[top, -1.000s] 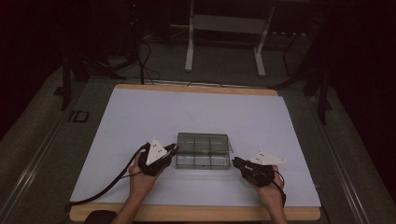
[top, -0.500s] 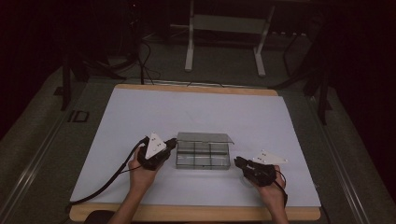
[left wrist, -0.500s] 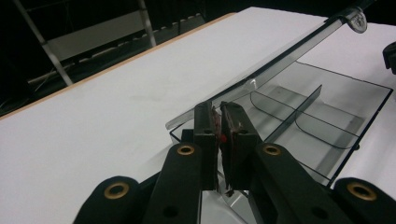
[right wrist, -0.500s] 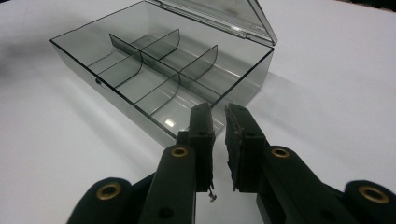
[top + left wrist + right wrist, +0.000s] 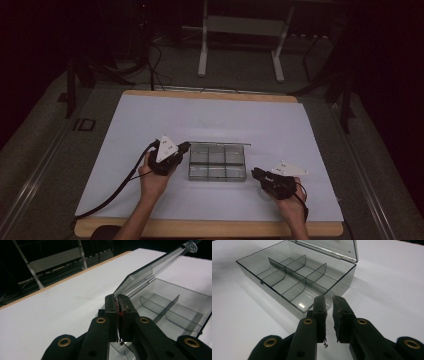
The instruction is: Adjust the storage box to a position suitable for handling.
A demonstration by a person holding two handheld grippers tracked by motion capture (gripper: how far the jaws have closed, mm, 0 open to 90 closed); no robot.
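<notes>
I had the clear, smoke-tinted plastic box [image 5: 218, 161] sitting near the middle of the white table cover [image 5: 150, 120], a shallow rectangle with thin walls and curved dividers splitting it into small compartments. Its lid [image 5: 152, 267] stood open on the hinge at the far long side, tilted up and back — glossy, with a small round tab at its free corner.

My left gripper [image 5: 119, 301] was at the box's left end. Its black jaws had just been closing, and in the left gripper view they sat pressed together on the thin edge of the box's wall by the hinge corner, so I read it as clamped on the box. The left hand [image 5: 152, 180] lay low on the table, wrist straight, gripper pointing right.

My right gripper [image 5: 329, 305] rested just off the box's right front corner, not touching it. Its jaws stood a narrow gap apart with nothing between them — worn pads, matte black links with brass pivots. The right hand [image 5: 290, 202] angled the gripper up and left toward the box.
</notes>
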